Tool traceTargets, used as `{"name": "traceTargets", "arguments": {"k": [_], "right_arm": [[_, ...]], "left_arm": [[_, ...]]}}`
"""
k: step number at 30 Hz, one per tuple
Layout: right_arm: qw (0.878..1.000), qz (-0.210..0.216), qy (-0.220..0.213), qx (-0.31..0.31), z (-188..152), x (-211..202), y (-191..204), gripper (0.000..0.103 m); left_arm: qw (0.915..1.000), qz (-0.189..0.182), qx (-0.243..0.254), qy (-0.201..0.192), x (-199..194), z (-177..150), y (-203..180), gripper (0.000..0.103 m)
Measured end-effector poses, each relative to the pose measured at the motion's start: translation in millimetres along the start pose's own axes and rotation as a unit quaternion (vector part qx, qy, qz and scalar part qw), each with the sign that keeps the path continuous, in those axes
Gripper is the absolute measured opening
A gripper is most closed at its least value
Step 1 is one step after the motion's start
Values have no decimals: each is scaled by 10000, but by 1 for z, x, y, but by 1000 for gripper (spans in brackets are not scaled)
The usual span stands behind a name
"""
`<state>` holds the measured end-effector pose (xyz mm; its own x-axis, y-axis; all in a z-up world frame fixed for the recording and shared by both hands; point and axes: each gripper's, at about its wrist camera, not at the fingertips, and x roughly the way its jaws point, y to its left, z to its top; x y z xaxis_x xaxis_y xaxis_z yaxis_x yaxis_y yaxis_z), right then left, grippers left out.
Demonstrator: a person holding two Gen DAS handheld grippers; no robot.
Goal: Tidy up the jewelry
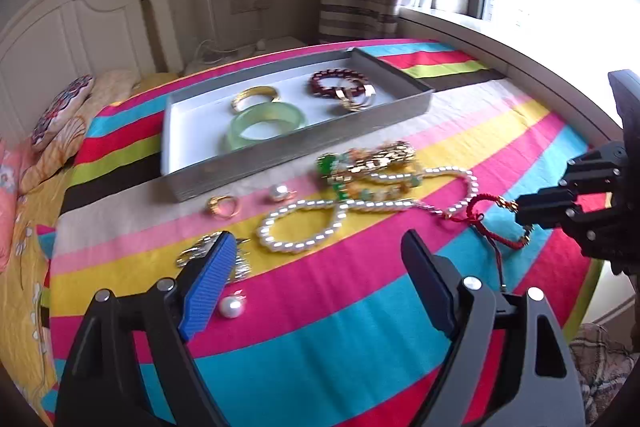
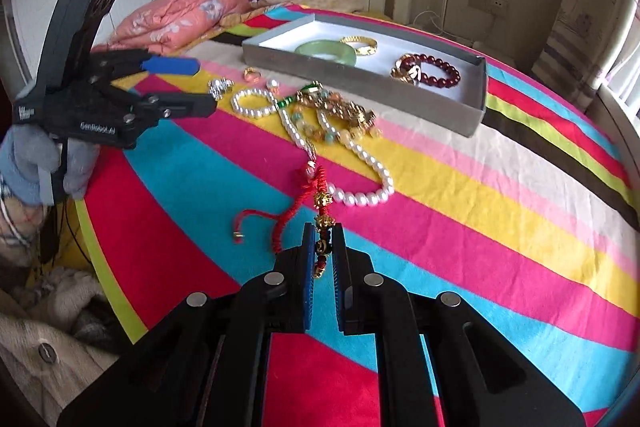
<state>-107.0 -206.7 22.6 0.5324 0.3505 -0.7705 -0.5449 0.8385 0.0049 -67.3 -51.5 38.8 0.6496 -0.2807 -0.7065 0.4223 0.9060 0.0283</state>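
Your right gripper, jaws nearly closed, pinches the red cord bracelet by its gold beads at lower centre (light, limp, trailing on the bedspread); your left gripper gapes empty.

L gripper fingers apart over bedspread | pearl necklace ahead | R gripper on red bracelet

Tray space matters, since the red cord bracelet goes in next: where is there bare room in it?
The tray is bare at its left end, left of the green bangle and gold bangle. A narrower white gap separates those from the dark red bead bracelet. The right end is crowded. The right gripper grips the red cord bracelet.
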Motion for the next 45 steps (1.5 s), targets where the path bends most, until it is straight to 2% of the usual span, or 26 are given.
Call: {"name": "traceTargets", "arguments": {"k": [5,9,14,17,18,19,21,23,25,26,27,28,32,35,36,39,43,45], "right_arm": [[9993,-196,86,304,-14,-7,-30,9],[9990,-64,62,427,-20,-7,-37,10],[9986,50,8,528,-23,-4,-40,12],[9981,121,-37,600,-24,-5,-44,12],[9980,136,-45,618,-25,-6,-44,13],[9979,143,-56,634,-25,-7,-45,13],[9974,197,-113,680,-25,-9,-47,14],[9968,262,-184,733,-26,-12,-49,15],[9959,273,-261,823,-27,-16,-53,30],[9952,281,-301,886,-27,-18,-55,50],[9948,302,-329,913,-27,-20,-55,65],[9948,333,-349,896,-28,-21,-54,67],[9969,271,-238,700,-26,-18,-42,65],[9968,226,-157,747,-22,-12,-40,49],[9967,241,-149,761,-21,-10,-38,48],[9981,285,-165,523,-17,-8,-24,48],[9989,14,-393,239,-10,-16,-10,48],[9991,19,-421,24,-8,-20,-2,41]], "left_arm": [[9985,-242,483,98,9,6,-35,83],[9935,-437,1016,252,25,10,-62,70],[9823,-683,1686,454,45,19,-90,58],[9758,-727,1977,591,57,21,-102,50],[9745,-846,1999,567,59,23,-102,46],[9730,-1042,1965,614,61,26,-101,42],[9688,-1481,1860,695,63,27,-97,17],[9701,-1424,1859,631,62,25,-97,7],[9733,-1454,1687,558,59,22,-91,7],[9758,-1430,1580,497,56,21,-88,7],[9786,-1458,1390,423,53,20,-81,7],[9804,-1514,1213,347,49,20,-75,7],[9816,-1873,315,-189,17,27,-41,7],[9772,-2042,-176,-563,-11,39,-16,7],[9764,-2032,-282,-670,-20,44,-8,7],[9765,-1918,-379,-908,-43,56,4,7],[9768,-1763,-437,-1136,-64,64,13,7],[9753,-1764,-487,-1236,-72,64,16,7]]}}
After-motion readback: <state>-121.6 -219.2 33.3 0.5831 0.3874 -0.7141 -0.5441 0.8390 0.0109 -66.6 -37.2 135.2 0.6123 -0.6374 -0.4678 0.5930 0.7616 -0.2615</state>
